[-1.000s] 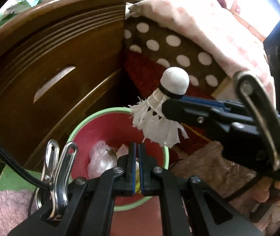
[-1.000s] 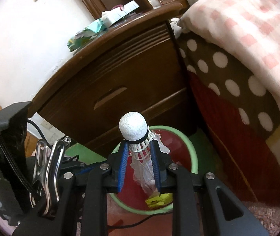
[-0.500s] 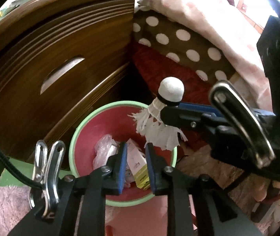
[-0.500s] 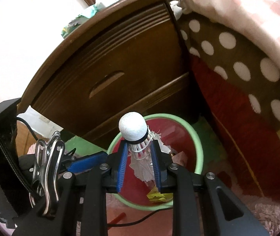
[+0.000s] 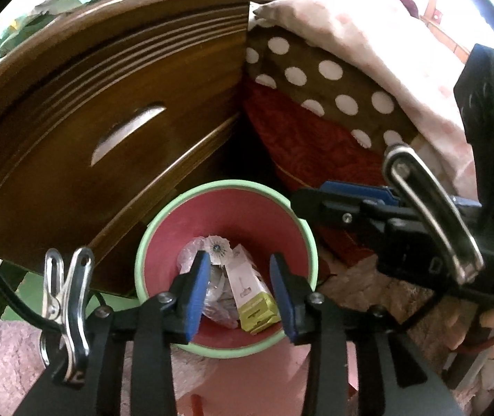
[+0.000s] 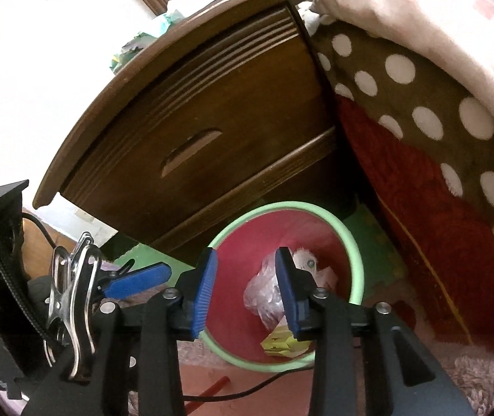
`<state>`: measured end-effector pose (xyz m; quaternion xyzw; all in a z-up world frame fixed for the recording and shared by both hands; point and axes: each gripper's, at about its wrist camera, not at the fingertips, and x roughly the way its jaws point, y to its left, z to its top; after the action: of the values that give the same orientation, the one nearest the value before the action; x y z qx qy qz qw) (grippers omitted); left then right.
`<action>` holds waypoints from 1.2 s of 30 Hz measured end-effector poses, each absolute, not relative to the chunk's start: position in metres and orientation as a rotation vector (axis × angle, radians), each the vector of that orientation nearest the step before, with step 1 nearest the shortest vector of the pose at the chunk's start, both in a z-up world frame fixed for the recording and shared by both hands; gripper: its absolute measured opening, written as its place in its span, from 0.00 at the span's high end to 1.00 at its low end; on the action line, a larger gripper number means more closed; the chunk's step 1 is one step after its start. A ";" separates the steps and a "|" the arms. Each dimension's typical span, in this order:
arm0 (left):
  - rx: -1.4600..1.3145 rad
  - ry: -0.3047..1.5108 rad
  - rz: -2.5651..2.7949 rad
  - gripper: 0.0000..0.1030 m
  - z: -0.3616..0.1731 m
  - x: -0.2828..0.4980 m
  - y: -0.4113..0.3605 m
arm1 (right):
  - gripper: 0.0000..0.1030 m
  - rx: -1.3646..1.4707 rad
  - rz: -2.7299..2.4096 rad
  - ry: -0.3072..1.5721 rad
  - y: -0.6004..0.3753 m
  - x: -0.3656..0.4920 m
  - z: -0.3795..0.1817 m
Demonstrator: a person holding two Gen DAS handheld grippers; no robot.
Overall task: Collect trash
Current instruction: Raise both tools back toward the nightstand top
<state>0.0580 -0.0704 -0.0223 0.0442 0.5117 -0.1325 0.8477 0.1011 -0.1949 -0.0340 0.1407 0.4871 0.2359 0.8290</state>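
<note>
A red bin with a pale green rim [image 5: 163,223] [image 6: 356,263] stands on the floor below both grippers. Inside it lie a white shuttlecock [image 5: 217,250] [image 6: 307,261], a crumpled clear plastic bag [image 5: 191,253] [image 6: 264,289] and a white and yellow carton [image 5: 252,296] [image 6: 281,341]. My left gripper [image 5: 240,293] hangs over the bin, its jaws opening with nothing held between them. My right gripper [image 6: 247,291] is also above the bin, jaws opening and empty; in the left wrist view it reaches in from the right [image 5: 313,199].
A dark wooden nightstand [image 5: 108,121] [image 6: 212,131] stands right behind the bin, with papers on top. A bed with a polka-dot and red cover [image 5: 316,104] [image 6: 420,138] rises on the right. Pink fluffy rug [image 5: 4,357] lies at the lower left. A red stick [image 6: 212,390] lies on the floor.
My right gripper let go of the shuttlecock, which dropped into the bin. My left gripper's jaws went from shut to open. Both grippers stayed over the bin.
</note>
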 end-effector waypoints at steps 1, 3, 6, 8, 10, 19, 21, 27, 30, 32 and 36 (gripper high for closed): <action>0.093 1.076 -0.278 0.62 -0.021 0.058 -0.070 | 0.65 0.298 0.504 1.029 -0.195 0.100 -0.033; 0.092 1.073 -0.276 0.61 -0.018 0.057 -0.070 | 0.65 0.297 0.506 1.024 -0.195 0.099 -0.031; 0.085 1.069 -0.279 0.60 -0.013 0.055 -0.068 | 0.65 0.298 0.504 1.018 -0.195 0.097 -0.029; 0.078 1.064 -0.285 0.59 -0.009 0.053 -0.067 | 0.65 0.294 0.504 1.008 -0.196 0.095 -0.024; 0.077 1.053 -0.288 0.57 -0.003 0.050 -0.066 | 0.65 0.294 0.509 0.987 -0.197 0.092 -0.018; 0.051 1.014 -0.275 0.55 0.022 0.041 -0.058 | 0.64 0.243 0.542 0.906 -0.194 0.074 0.011; 0.044 1.013 -0.269 0.55 0.026 0.040 -0.056 | 0.64 0.239 0.548 0.891 -0.195 0.071 0.016; 0.020 0.991 -0.262 0.54 0.042 0.036 -0.049 | 0.64 0.235 0.550 0.849 -0.200 0.062 0.031; 0.008 0.984 -0.248 0.52 0.049 0.036 -0.044 | 0.64 0.236 0.549 0.835 -0.200 0.059 0.037; 0.007 0.988 -0.226 0.52 0.053 0.036 -0.040 | 0.64 0.234 0.551 0.828 -0.201 0.058 0.041; -0.013 0.986 -0.212 0.52 0.060 0.037 -0.033 | 0.64 0.231 0.558 0.815 -0.201 0.057 0.048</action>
<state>0.0371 -0.0332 0.0600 -0.0064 0.4723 -0.1017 0.8755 0.0566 -0.2006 0.0483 0.1106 0.3903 0.2672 0.8741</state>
